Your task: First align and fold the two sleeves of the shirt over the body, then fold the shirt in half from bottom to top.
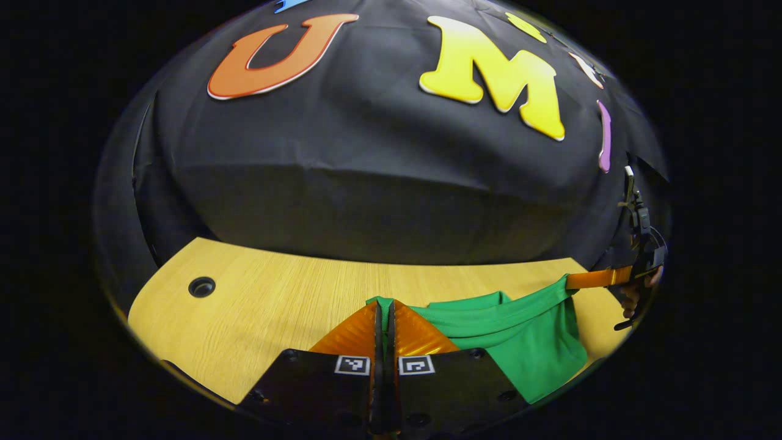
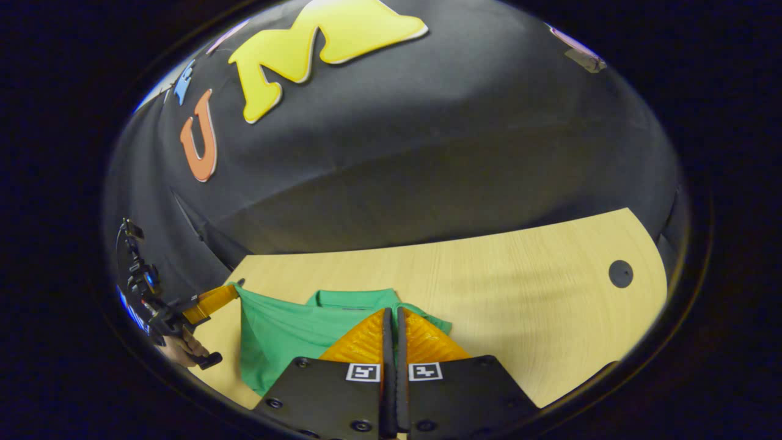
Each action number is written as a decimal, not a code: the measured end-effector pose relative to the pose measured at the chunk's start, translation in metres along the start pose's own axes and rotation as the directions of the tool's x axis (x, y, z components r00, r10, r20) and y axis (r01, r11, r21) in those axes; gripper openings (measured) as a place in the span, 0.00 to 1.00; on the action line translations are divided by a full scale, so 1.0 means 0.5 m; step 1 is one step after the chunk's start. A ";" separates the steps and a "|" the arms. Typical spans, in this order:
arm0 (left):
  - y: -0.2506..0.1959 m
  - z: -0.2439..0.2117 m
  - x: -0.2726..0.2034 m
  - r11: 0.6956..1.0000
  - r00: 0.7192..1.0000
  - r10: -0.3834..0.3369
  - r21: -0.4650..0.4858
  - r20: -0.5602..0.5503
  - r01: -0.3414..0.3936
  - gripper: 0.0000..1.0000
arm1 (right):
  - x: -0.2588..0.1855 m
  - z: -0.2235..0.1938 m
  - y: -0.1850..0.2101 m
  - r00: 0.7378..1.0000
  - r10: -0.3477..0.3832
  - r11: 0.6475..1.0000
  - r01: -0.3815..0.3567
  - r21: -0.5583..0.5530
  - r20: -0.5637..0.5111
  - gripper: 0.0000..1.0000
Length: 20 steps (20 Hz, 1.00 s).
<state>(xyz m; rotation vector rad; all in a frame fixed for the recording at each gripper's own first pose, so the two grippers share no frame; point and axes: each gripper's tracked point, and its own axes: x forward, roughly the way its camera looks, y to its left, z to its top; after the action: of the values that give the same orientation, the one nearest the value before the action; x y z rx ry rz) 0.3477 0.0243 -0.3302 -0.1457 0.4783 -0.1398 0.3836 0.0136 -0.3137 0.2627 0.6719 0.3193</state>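
Green knit cloth, thin and limp: the shirt (image 1: 525, 330) will sag wherever it is not held, so it is best taken at corners or hem edges, both ends at once, to keep the fold line taut. It hangs lifted above the wooden table (image 1: 269, 299), stretched between the two grippers, with its lower part drooping toward the tabletop.

On the left, the left gripper (image 1: 383, 318) has its fingers closed to a thin slit, with a bit of green fabric pinched at the tips. In the right gripper view that same tool is seen side-on, reaching level over the table with a hand (image 2: 183, 348) beneath its handle.

On the right, the right gripper (image 2: 393, 324) is likewise nearly closed, its tips meeting the shirt's edge; the cloth appears clamped there. Both tools sit at similar height, held roughly level and pointing toward the booth's far wall.
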 end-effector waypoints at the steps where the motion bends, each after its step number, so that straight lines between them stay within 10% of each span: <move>1: 0.013 -0.019 0.013 1.000 1.000 0.022 -0.005 -0.016 -0.022 0.04 | 0.015 -0.006 -0.007 1.000 -0.007 1.000 0.007 -0.006 -0.001 0.02; 6: 0.032 -0.076 0.046 0.997 0.996 0.069 -0.016 -0.061 -0.070 0.04 | 0.070 -0.049 -0.034 0.998 -0.052 0.996 0.050 -0.068 -0.033 0.02; 11: 0.024 -0.090 0.037 0.991 0.987 0.112 0.092 -0.117 -0.102 0.32 | 0.061 -0.062 -0.031 0.995 -0.100 0.987 0.095 -0.126 -0.028 0.05; 12: 0.021 -0.072 0.015 0.991 0.987 0.114 0.082 -0.111 -0.106 0.59 | 0.045 -0.060 -0.022 0.995 -0.099 0.987 0.095 -0.129 -0.024 0.17; 15: 0.016 -0.008 -0.050 0.992 0.990 0.127 0.028 -0.061 -0.126 0.67 | -0.033 -0.029 0.008 0.993 -0.111 0.984 0.117 -0.133 0.047 0.56; 16: 0.017 0.011 -0.085 0.990 0.989 0.138 0.021 -0.053 -0.137 0.95 | -0.063 -0.016 0.020 0.989 -0.122 0.982 0.132 -0.137 0.081 0.69; 18: 0.009 0.059 -0.151 0.990 0.990 0.140 0.019 -0.007 -0.140 0.99 | -0.134 0.004 0.051 0.979 -0.144 0.976 0.164 -0.144 0.144 0.93; 20: 0.002 0.127 -0.234 0.988 0.986 0.152 0.024 0.062 -0.154 0.99 | -0.222 0.024 0.089 0.966 -0.160 0.967 0.195 -0.162 0.204 0.92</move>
<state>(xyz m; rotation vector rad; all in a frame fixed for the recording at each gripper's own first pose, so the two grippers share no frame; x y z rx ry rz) 0.2747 0.0517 -0.2222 -0.0838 0.4261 0.0084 0.3004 0.0118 -0.2272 0.0569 0.4702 0.1779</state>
